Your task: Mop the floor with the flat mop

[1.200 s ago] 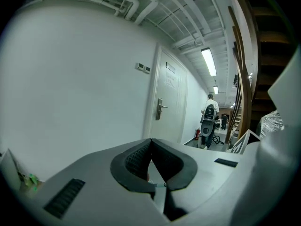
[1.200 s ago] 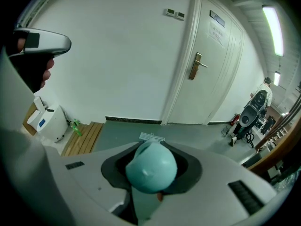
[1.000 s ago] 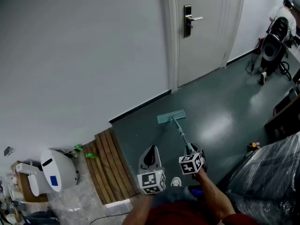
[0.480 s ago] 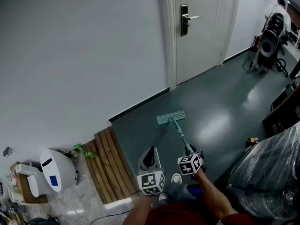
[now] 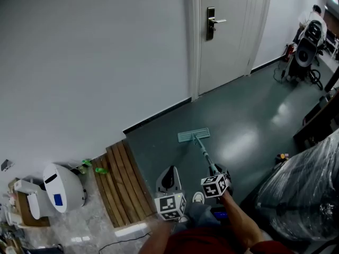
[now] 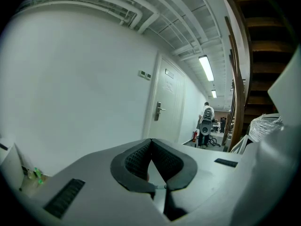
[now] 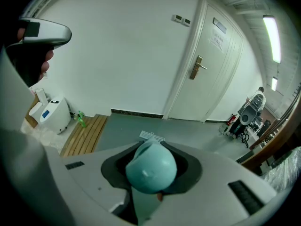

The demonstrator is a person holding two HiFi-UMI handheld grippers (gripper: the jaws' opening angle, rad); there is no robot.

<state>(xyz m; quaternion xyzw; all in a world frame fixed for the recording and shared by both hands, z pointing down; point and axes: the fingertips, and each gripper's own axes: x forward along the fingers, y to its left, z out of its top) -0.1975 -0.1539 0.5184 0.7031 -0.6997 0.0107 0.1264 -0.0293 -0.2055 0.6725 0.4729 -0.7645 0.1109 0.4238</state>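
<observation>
A flat mop with a pale teal head (image 5: 194, 135) lies on the dark green floor (image 5: 249, 115), near the wall. Its handle (image 5: 205, 155) slants back to my right gripper (image 5: 219, 178), which is shut on the handle's teal top end (image 7: 151, 167). In the right gripper view the mop head (image 7: 152, 136) shows just beyond that end. My left gripper (image 5: 170, 183) is held to the left of the handle, apart from it. Its jaws (image 6: 151, 166) are shut with nothing between them, and it points toward the wall and door.
A white door (image 5: 228, 30) stands ahead. A wooden slat platform (image 5: 119, 187) and a white bin (image 5: 62, 187) lie to the left. A plastic-wrapped bulk (image 5: 304, 194) and dark furniture (image 5: 318, 123) crowd the right. A person (image 5: 312, 20) with equipment stands far back right.
The mop and both grippers have hardly moved. The view has shifted slightly, and the person at the back right stands a little further off.
</observation>
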